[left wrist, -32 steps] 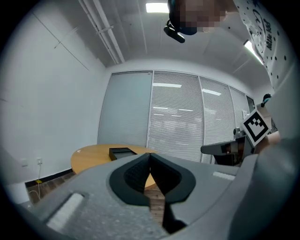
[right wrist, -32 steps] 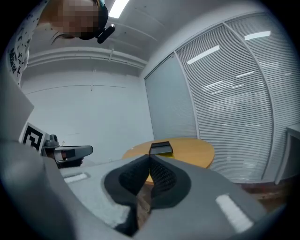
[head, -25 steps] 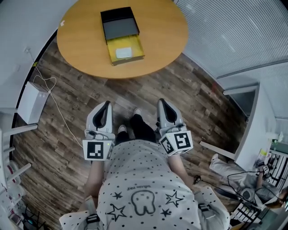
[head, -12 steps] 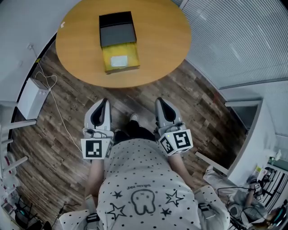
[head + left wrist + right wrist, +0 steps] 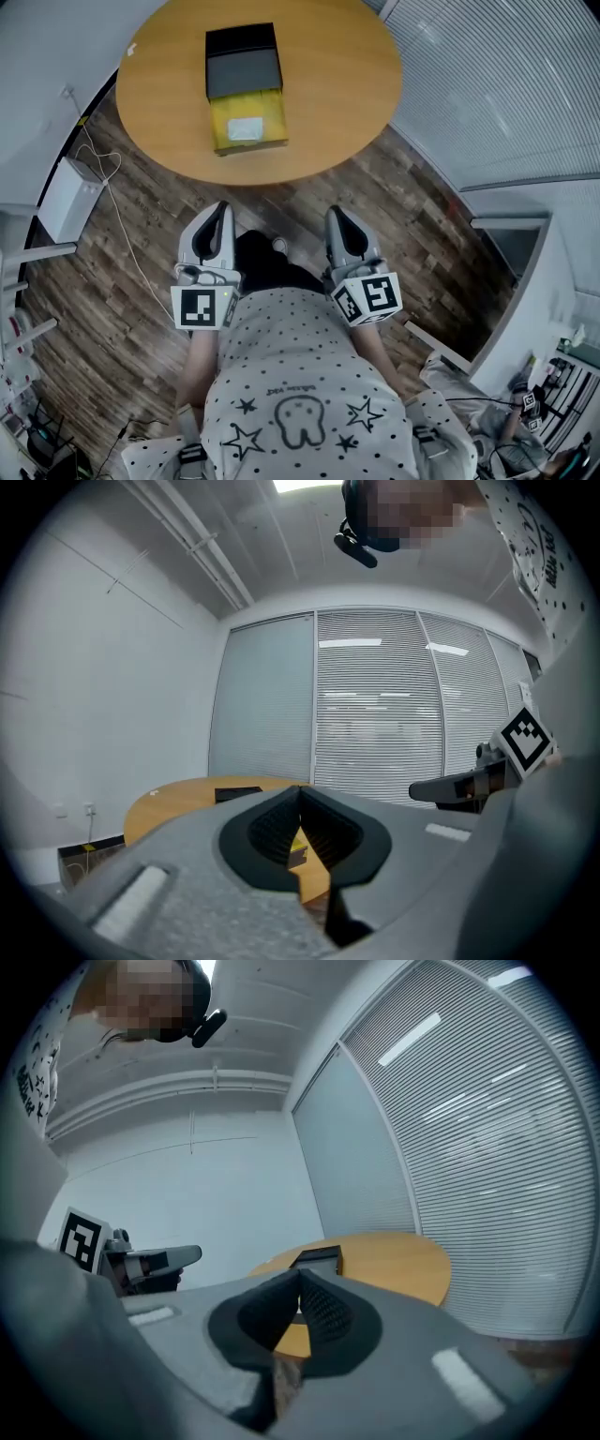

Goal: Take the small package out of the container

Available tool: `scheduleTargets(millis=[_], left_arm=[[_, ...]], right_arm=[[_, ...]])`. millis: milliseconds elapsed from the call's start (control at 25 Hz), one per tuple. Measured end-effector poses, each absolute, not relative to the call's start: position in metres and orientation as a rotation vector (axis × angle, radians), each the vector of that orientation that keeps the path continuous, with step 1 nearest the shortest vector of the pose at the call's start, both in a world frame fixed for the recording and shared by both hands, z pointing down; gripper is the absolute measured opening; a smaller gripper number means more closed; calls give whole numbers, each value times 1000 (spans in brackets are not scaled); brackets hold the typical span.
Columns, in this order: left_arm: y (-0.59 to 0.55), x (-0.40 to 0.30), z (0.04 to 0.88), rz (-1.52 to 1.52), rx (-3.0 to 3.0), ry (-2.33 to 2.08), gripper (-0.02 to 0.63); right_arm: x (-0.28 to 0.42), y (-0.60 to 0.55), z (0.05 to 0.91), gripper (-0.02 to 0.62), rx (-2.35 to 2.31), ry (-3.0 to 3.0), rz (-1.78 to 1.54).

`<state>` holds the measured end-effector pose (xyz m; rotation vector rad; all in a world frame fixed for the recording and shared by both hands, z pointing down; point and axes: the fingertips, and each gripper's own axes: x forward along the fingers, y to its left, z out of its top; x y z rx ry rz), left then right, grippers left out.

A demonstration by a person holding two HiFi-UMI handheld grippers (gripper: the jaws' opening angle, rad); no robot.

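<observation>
A black open container (image 5: 243, 60) lies on the round wooden table (image 5: 328, 84) far ahead in the head view. A yellow package (image 5: 247, 123) with a white label sticks out of its near end. My left gripper (image 5: 221, 210) and right gripper (image 5: 335, 215) are held close to the body over the floor, well short of the table, both shut with nothing in them. In the left gripper view the container (image 5: 237, 793) shows beyond the shut left gripper (image 5: 300, 790). The right gripper view shows the container (image 5: 317, 1258) past the shut right gripper (image 5: 300, 1275).
A white box (image 5: 64, 199) with a trailing cable (image 5: 122, 234) sits on the wooden floor at the left. A wall of blinds (image 5: 487, 84) runs along the right. Chairs and cables crowd the lower right corner (image 5: 525, 412).
The person has stepped a little toward the table, so the table and container sit slightly differently in view. Both grippers stay shut at the same height.
</observation>
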<state>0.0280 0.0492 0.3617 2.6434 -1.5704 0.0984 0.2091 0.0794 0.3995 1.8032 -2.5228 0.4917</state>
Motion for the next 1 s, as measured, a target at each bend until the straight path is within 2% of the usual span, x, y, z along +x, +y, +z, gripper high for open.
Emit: scheduleTargets(millis=[560,1000], left_arm=[[32,49,361,154,2694,-1481,9],[-24,40,367,134,2724,-1385,9]], right_arm=[[223,64,403,5,1833,-2506,534],[201,10,404,5,1782,-2481,489]])
